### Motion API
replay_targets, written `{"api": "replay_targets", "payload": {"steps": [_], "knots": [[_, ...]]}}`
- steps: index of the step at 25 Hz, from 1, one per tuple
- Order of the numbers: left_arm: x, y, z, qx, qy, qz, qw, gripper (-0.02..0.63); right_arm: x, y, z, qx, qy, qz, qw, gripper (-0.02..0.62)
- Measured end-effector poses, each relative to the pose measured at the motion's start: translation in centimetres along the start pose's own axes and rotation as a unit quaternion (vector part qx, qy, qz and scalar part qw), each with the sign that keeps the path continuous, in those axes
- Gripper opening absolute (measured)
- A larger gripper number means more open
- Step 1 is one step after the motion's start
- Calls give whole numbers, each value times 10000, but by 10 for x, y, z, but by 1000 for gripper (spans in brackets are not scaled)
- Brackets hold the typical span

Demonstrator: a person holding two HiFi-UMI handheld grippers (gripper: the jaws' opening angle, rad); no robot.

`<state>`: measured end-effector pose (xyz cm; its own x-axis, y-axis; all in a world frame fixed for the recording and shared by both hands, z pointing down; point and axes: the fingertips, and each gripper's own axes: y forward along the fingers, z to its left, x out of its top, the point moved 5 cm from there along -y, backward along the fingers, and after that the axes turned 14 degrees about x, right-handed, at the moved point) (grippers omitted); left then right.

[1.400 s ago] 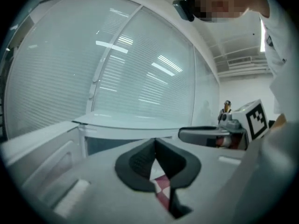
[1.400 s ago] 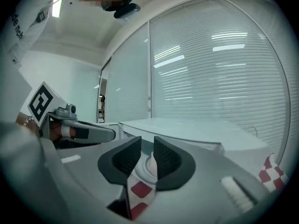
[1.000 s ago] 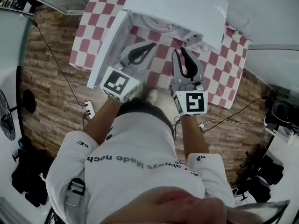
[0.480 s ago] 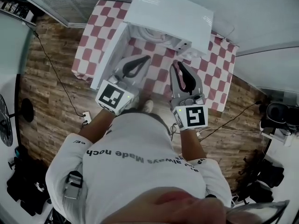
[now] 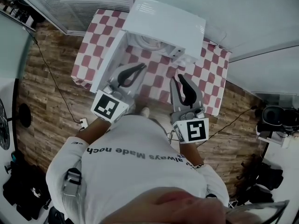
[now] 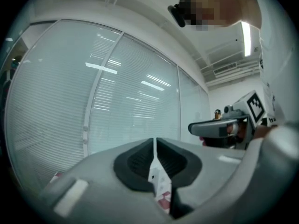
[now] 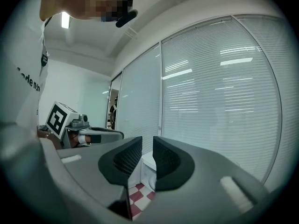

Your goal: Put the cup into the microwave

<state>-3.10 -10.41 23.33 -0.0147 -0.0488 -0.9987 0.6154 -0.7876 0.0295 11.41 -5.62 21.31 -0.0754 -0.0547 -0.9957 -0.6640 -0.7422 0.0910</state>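
Note:
In the head view the white microwave [image 5: 164, 23] stands on a red-and-white checked table [image 5: 205, 76], its door [image 5: 108, 56] swung open to the left. A white round shape [image 5: 150, 41] shows in the cavity; I cannot tell whether it is the cup. My left gripper [image 5: 141, 67] hangs over the table before the open cavity, jaws touching at the tips and holding nothing. My right gripper [image 5: 178, 78] is beside it on the right, its pads a narrow gap apart and empty. Between those pads in the right gripper view the microwave [image 7: 148, 168] shows small and low.
Wooden floor [image 5: 51, 73] surrounds the table, with a cable [image 5: 56, 78] and a power strip [image 5: 83, 122] on the left. Glass walls with blinds [image 6: 117, 92] rise behind. The person's white shirt [image 5: 135, 171] fills the lower head view. Dark gear [image 5: 275, 115] sits at the right.
Both grippers have drawn back from the microwave toward the person, and the gap between them and the cavity has grown. Neither jaw state has visibly changed.

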Motion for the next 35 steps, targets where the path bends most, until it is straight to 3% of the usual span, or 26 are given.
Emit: {"api": "replay_targets", "payload": {"steps": [7, 35], "knots": [[7, -9, -5, 154, 7, -11, 9999, 25, 7, -21, 3, -134, -19, -33, 9999, 72], [6, -9, -9, 35, -40, 34, 10000, 23, 2, -26, 0, -339, -53, 32, 9994, 72]]}}
